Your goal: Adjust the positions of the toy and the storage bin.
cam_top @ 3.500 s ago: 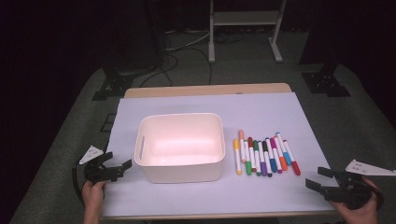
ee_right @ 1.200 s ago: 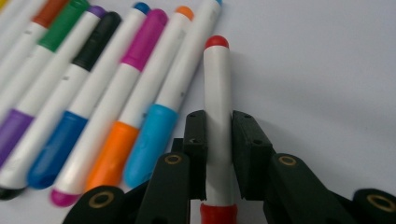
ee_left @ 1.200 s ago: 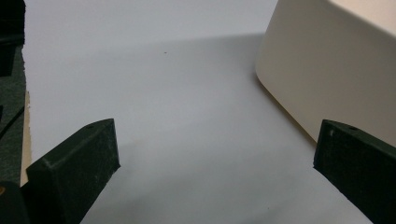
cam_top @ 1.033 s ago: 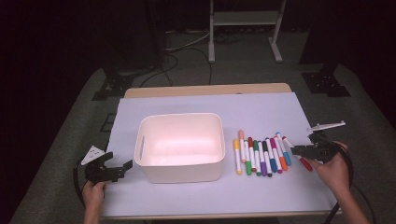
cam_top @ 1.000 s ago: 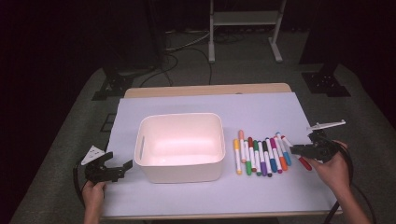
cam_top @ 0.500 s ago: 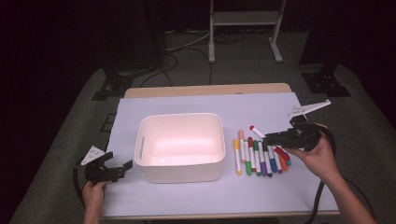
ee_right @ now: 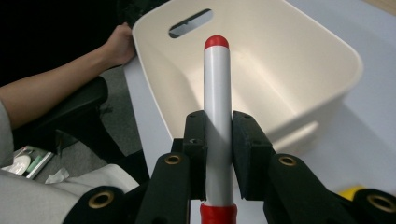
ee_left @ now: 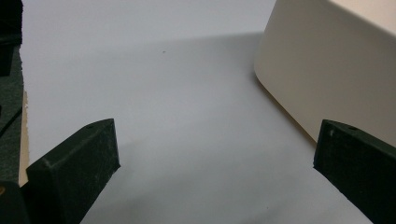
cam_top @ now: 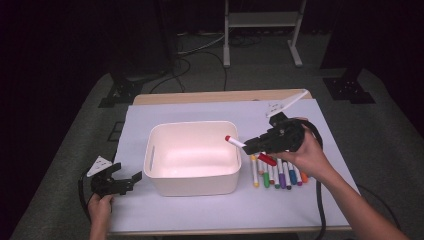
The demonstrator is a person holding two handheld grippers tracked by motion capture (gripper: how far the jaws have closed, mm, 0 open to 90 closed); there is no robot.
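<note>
White-covered table (cam_top: pixel 200 112), cream bin (cam_top: pixel 192 156), row of markers (cam_top: pixel 277 174)

A white marker (cam_top: pixel 245 145) with a red cap and a red end is lifted off the desk, nearly level, its small red end reaching over the right rim of the cream tub (cam_top: pixel 191 185). The tub stands upright with a slot handle in its left wall.

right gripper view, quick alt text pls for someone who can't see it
The right gripper is shut on a white marker with red ends, which points toward the empty white bin on the pale table cover. A person's forearm and hand reach the bin's far rim at upper left.
</note>
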